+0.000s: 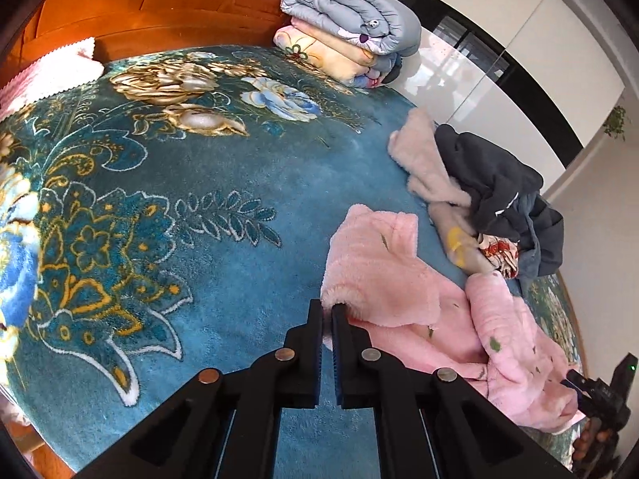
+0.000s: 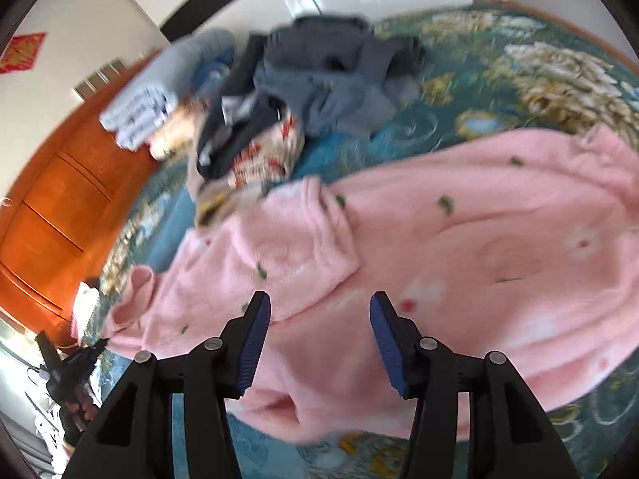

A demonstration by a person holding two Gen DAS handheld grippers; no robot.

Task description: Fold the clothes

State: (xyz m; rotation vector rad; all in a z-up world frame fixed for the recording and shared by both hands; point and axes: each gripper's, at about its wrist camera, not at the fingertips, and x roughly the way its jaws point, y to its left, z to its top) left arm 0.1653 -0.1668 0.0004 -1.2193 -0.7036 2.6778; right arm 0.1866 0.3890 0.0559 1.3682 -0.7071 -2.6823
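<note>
1. Pink fleece garment (image 2: 459, 239) is lying spread and rumpled across the blue floral bed cover (image 1: 179, 219), filling the lower right of the left wrist view and most of the right wrist view
2. The left tool (image 1: 327, 311) is pinching a fold of the garment's edge, its fingers pressed together on the fleece at lower centre of the frame
3. The right tool (image 2: 319, 335) is hovering over the garment with its fingers spread, gripping nothing
4. To my eye a fold is being set up; doing it well would mean keeping the pinched edge taut and taking the second grip on a matching edge, so the thick pile is not bunching
5. The fleece looks bulky and springy, so a fold would likely need pressing flat
6. A heap of dark and beige clothes (image 1: 491, 199) is lying just beyond the garment, at right centre
7. Folded quilts (image 1: 347, 24) are sitting stacked at the upper centre, against the orange wooden headboard (image 1: 120, 4)
8. The right wrist view is blurring, so fine detail there is unclear
</note>
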